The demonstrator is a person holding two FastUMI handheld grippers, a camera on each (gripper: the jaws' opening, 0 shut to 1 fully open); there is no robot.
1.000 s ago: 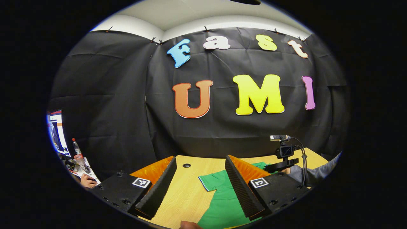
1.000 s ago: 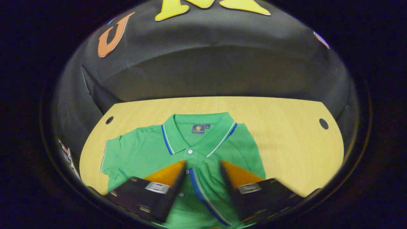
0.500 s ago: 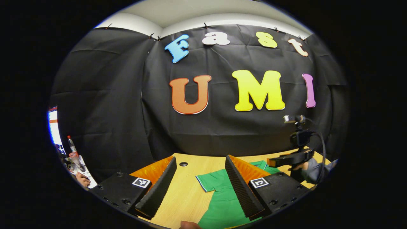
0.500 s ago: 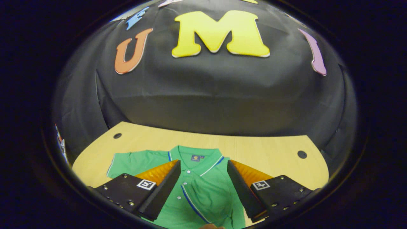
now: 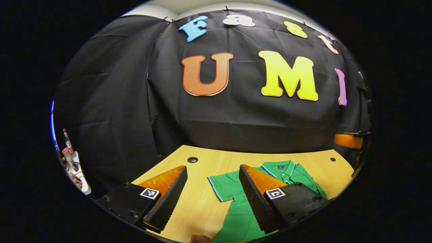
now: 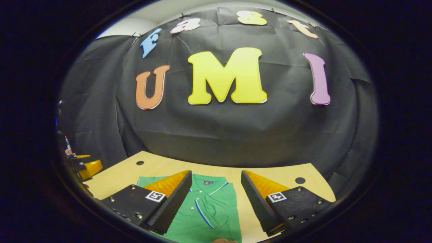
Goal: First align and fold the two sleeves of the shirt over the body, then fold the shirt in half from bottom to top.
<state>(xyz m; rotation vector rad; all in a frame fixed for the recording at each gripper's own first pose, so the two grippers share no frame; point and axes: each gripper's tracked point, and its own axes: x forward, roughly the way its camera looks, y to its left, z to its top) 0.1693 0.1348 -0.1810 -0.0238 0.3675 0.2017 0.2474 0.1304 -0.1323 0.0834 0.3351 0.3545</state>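
Right gripper view has swung up in the last second, from looking down on the green polo shirt (image 6: 209, 211) to facing the wall, so the right gripper (image 6: 216, 199) has pulled back, fingers spread and empty. The left gripper (image 5: 212, 195) is spread too, above the shirt's left sleeve (image 5: 222, 187). That sleeve lies unfolded on the pale wooden table (image 5: 202, 209), so I judge it comes next. A bottle (image 5: 66, 143) stands off-table; nothing blocks the way.
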